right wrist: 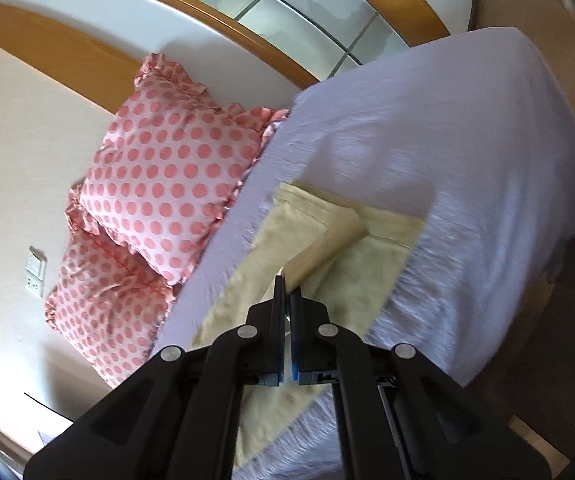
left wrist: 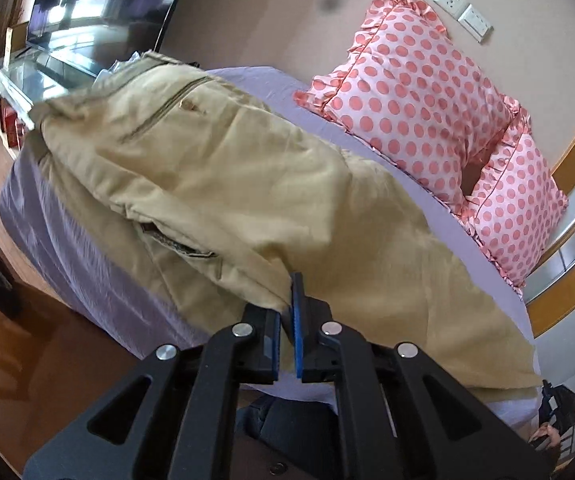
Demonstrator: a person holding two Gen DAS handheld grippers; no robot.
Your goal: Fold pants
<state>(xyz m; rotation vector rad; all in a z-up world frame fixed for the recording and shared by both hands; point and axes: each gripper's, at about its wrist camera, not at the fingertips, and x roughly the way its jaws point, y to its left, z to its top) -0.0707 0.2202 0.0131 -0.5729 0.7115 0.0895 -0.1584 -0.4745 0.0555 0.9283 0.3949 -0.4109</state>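
Both grippers are pinching khaki pants over the bed.

Left gripper [left wrist: 292, 292] is gripping a pants [left wrist: 215, 184] fold narrowly, angled across the lilac bed [left wrist: 67, 248]; right gripper [right wrist: 286, 292] is clamping a lifted leg hem, pointing beside the dotted pillows [right wrist: 159, 184].

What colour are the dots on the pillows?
Coral-pink dots on the pale pink pillows, clearest in the left wrist view.

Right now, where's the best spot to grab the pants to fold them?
Grab the edges, not the middle. The left gripper pinches the khaki pants at a side fold near the seat, from the bed's near side. The right gripper pinches a leg's hem corner. The cloth lies long across the purple sheet, so holding thin edges probably lifts a whole layer over.
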